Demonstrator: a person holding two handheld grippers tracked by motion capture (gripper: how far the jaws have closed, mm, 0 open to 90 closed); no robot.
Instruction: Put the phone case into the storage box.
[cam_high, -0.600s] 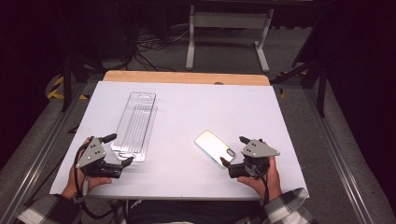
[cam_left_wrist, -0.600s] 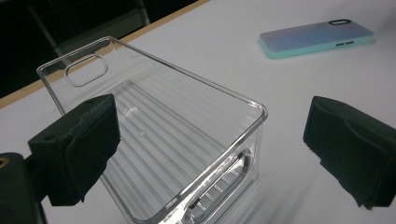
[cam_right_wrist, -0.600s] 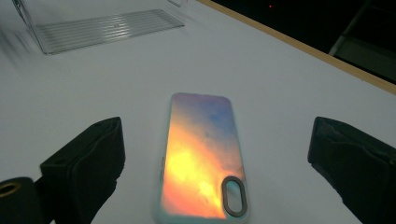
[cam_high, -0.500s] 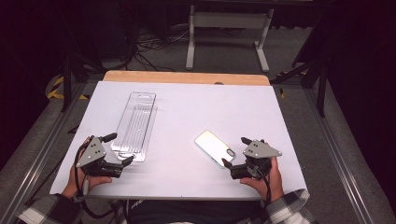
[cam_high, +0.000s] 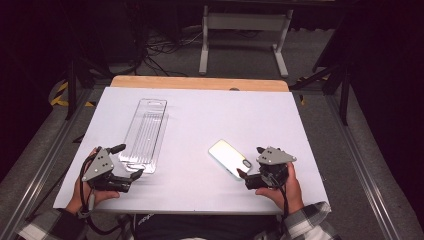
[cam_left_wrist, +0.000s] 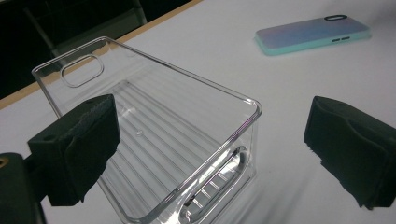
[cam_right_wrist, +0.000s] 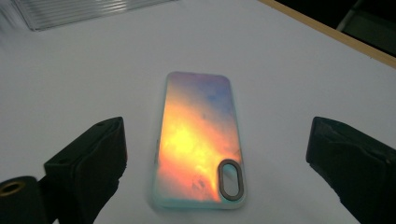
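Both hands have hardly shifted; tongs gaping, nothing gripped.

Clear plastic tray (cam_left_wrist: 154, 140) lies just ahead of the left tongs (cam_high: 131, 175), its near corner between their jaws: likely light, stiff, slick; pinch a wall. Phone case (cam_right_wrist: 198, 142) lies flat before the right tongs (cam_high: 245, 173): thin, slippery; take its long edges.

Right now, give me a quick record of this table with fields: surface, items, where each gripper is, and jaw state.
surface: white table top with a wooden strip along the far edge
item 1: clear plastic tray, long, ribbed floor, nothing in it, lying on the left half
item 2: phone case, back up, mint rim, orange and purple finish, on the right half
left gripper: at the tray's near end, jaws open, not gripping
right gripper: at the phone case's near end, jaws open, case lying flat ahead of them
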